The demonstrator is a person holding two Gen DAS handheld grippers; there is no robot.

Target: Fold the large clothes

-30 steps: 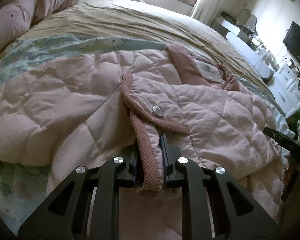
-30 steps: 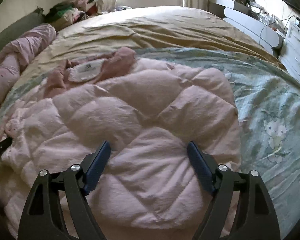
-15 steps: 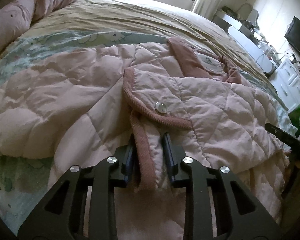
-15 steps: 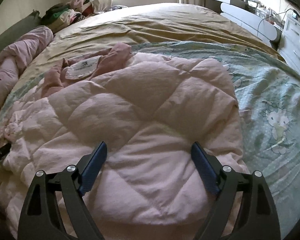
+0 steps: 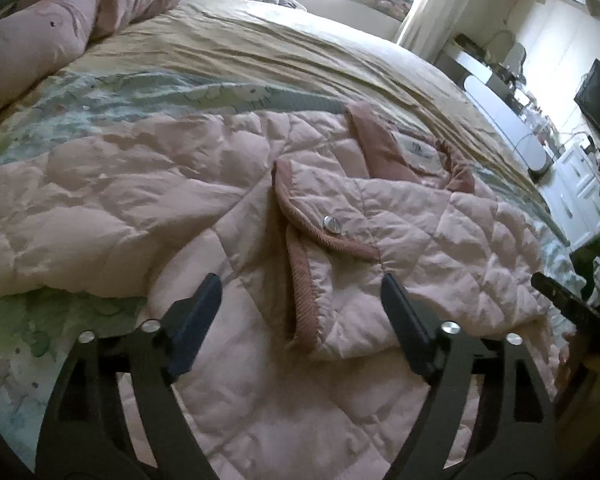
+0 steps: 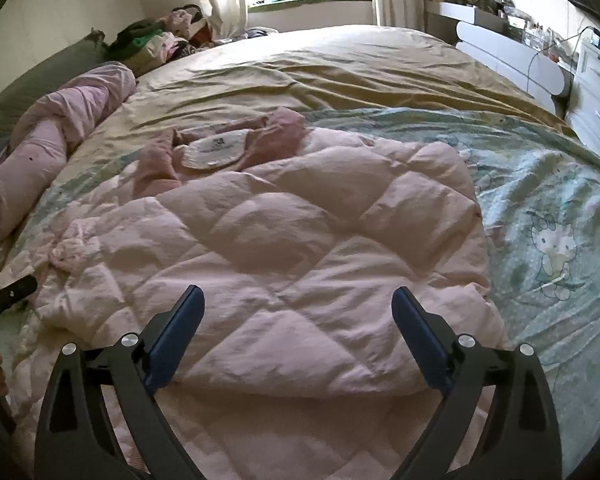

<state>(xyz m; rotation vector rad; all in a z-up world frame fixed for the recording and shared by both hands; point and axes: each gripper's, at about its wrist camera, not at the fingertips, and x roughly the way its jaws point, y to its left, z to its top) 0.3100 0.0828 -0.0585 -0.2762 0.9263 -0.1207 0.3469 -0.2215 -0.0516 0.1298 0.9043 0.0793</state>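
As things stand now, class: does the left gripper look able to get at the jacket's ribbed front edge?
Probably yes. The left gripper is open, with the ribbed front edge of the pink quilted jacket lying between its fingers and nothing covering it.

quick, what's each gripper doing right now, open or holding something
Left gripper: open, holding nothing, above the pink quilted jacket.
Right gripper: open, empty.
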